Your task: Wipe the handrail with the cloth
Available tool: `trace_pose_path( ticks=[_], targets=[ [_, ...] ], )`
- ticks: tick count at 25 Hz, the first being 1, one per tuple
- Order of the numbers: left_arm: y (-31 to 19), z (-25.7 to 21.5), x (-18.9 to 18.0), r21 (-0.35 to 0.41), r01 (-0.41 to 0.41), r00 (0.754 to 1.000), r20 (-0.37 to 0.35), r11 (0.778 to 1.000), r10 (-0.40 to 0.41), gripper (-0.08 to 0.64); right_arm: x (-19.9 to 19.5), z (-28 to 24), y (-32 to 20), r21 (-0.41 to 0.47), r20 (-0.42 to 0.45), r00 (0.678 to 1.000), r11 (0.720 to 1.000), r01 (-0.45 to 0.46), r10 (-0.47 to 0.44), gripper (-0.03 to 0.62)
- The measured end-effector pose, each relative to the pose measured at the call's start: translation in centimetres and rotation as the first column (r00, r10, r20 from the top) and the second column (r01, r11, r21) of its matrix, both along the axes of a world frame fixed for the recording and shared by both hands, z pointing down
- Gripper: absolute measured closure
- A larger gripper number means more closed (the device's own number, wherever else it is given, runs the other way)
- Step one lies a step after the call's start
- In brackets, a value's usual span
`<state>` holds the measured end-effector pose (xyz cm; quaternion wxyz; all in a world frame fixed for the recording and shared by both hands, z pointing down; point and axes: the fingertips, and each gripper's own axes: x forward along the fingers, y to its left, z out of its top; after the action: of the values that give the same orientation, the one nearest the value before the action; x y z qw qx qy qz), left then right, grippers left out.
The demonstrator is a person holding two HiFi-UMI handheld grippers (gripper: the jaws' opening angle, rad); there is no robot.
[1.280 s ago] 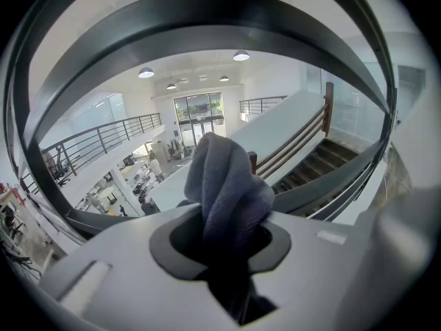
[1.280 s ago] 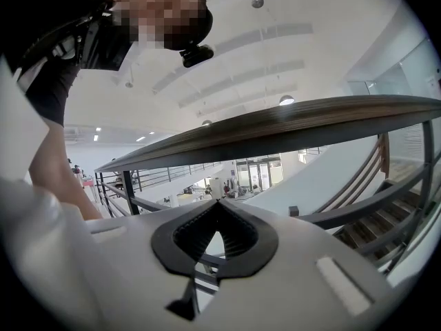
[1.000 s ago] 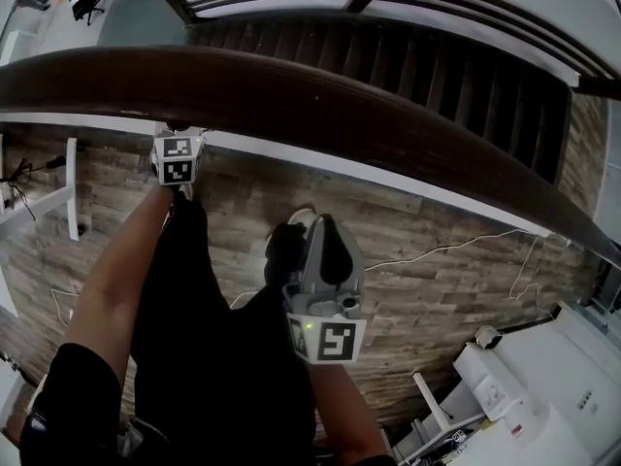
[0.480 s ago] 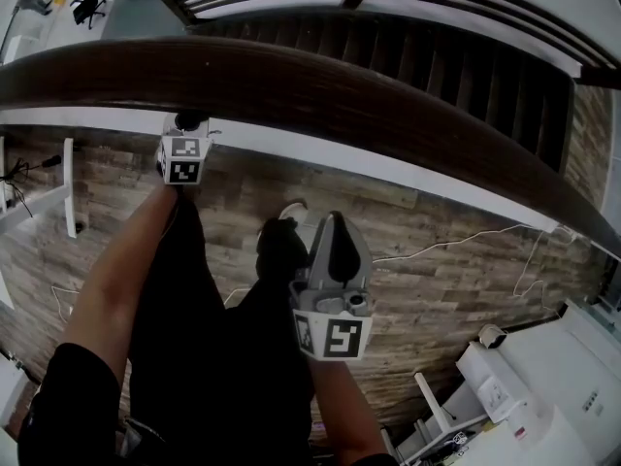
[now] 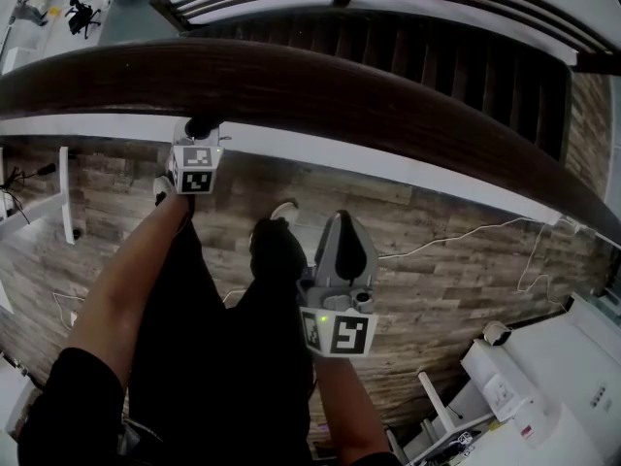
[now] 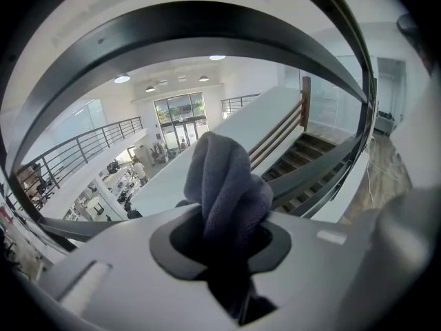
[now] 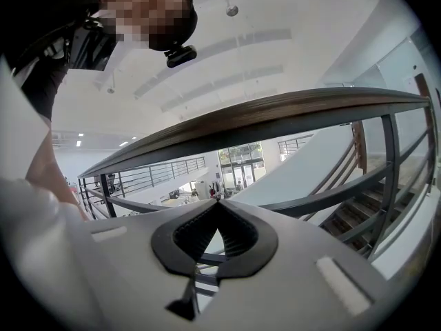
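Head view: left gripper (image 5: pixel 199 136) runs its front end under the handrail (image 5: pixel 320 90), jaws hidden there (only the marker cube (image 5: pixel 197 171) shows). Handrail cut off at both side edges. Left gripper view: cloth (image 6: pixel 226 185) lower end sinks out of sight between the jaws. Figures (image 6: pixel 140 172) on the floor below too small to tell.

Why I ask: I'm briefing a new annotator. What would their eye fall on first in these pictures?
The broad dark wooden handrail sweeping across the top of the head view draws the eye first, with the staircase dropping away beyond it. Next comes the left gripper, up by the rail's near edge and shut on a bunched grey cloth. The right gripper hangs lower over the wood floor, shut and empty.
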<state>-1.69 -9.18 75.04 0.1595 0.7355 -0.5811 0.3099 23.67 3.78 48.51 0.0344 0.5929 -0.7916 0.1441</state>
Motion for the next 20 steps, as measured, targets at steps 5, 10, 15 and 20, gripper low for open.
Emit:
trace_pose_path(
  ticks=[5,10,15,20],
  targets=[
    [-0.1,-0.4,2.6,0.011,0.006,1.000,-0.020,1.000,-0.005,0.483,1.2,-0.2,0.0,0.012,0.016,1.000,1.000,-0.016,0.016,0.591],
    [0.2,-0.3,6.1,-0.006,-0.032,0.998,-0.057,0.999,0.032,0.483,1.4,0.3,-0.2,0.003,0.030,1.000,1.000,0.007,-0.007,0.591],
    [0.3,-0.8,7.8,0.004,-0.034,0.998,-0.057,0.999,0.034,0.483,2.1,0.2,-0.1,0.006,0.031,1.000,1.000,0.002,-0.002,0.591],
    [0.3,-1.4,10.6,0.016,-0.064,0.995,-0.079,0.998,0.065,0.483,4.1,0.8,0.1,-0.001,0.029,0.999,1.000,-0.031,0.031,0.591]
  ],
)
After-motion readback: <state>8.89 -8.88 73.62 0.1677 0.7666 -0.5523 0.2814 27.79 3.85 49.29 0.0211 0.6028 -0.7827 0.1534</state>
